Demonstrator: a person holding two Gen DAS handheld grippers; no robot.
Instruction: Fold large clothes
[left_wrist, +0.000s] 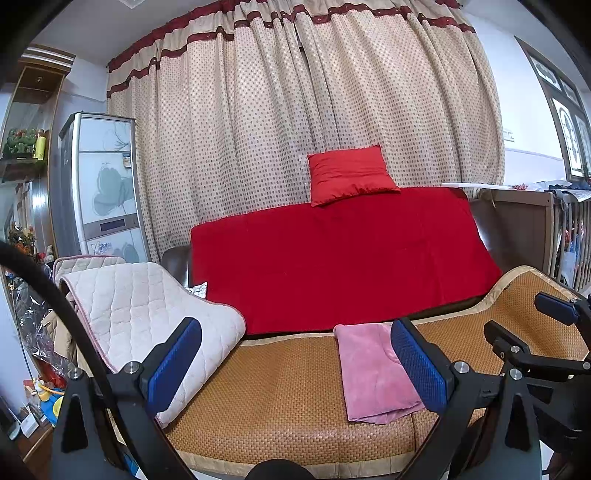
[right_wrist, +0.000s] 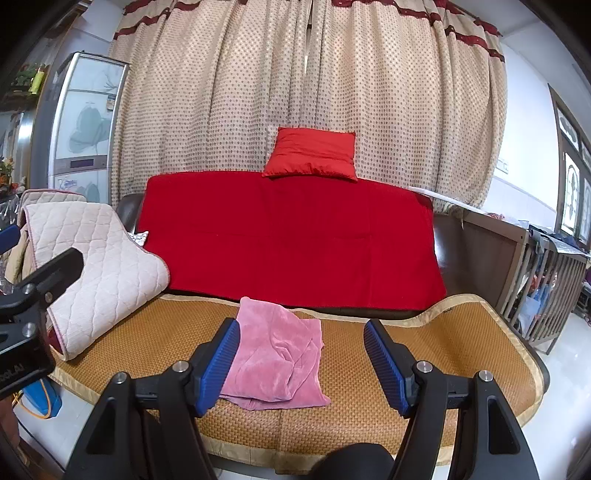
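— Pink plush cloth (right_wrist: 277, 354), already folded into a rough rectangle, lies on the woven rattan sofa mat (right_wrist: 461, 343). Why there?

— Probably for its flat surface. It sits just ahead of the right claw (right_wrist: 301, 360), between its wide-open, empty fingers, and right of the equally spread, empty left claw (left_wrist: 295, 363).

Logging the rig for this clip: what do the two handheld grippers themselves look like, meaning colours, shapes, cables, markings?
Both grippers, left gripper and right gripper, have matte black angular frames with silver bolts and two flat fingers faced with ribbed blue pads. A black cable arcs beside the left one. Its body carries partial white lettering, unreadable. No hands or sleeves are visible.
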